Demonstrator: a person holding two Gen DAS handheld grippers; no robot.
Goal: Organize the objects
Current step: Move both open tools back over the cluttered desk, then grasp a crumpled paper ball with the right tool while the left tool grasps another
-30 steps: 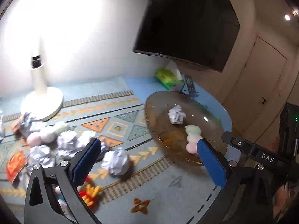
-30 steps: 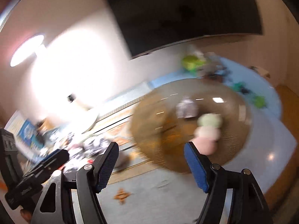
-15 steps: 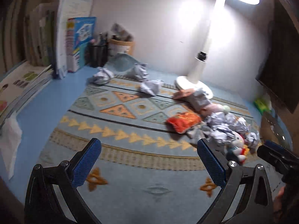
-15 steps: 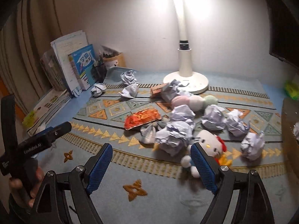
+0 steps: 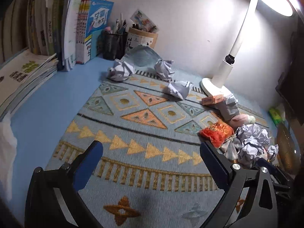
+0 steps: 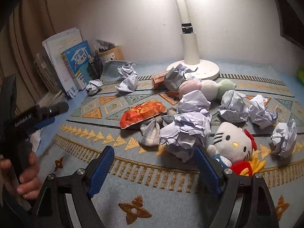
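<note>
Several crumpled paper balls lie on a patterned mat [image 6: 152,190]; the nearest paper ball [image 6: 187,131] sits just beyond my right gripper [image 6: 154,161], which is open and empty. Beside it are a white cat plush [image 6: 232,142], an orange snack packet [image 6: 142,114], a folded grey cloth [image 6: 152,131] and a pastel plush [image 6: 207,87]. My left gripper [image 5: 152,152] is open and empty over bare mat [image 5: 133,114], left of the pile. The snack packet [image 5: 216,132] and paper balls [image 5: 250,142] show at its right.
A white desk lamp [image 6: 191,64] stands at the back. Books [image 5: 57,28] and pen holders [image 5: 114,43] line the back left. A small orange box [image 5: 211,99] lies by the lamp base. A brown glass plate [image 5: 286,148] is at the far right edge.
Both grippers have swung left from the glass plate to face the mat and the pile of clutter. They have since moved a little closer to the mat. Both stay open.
</note>
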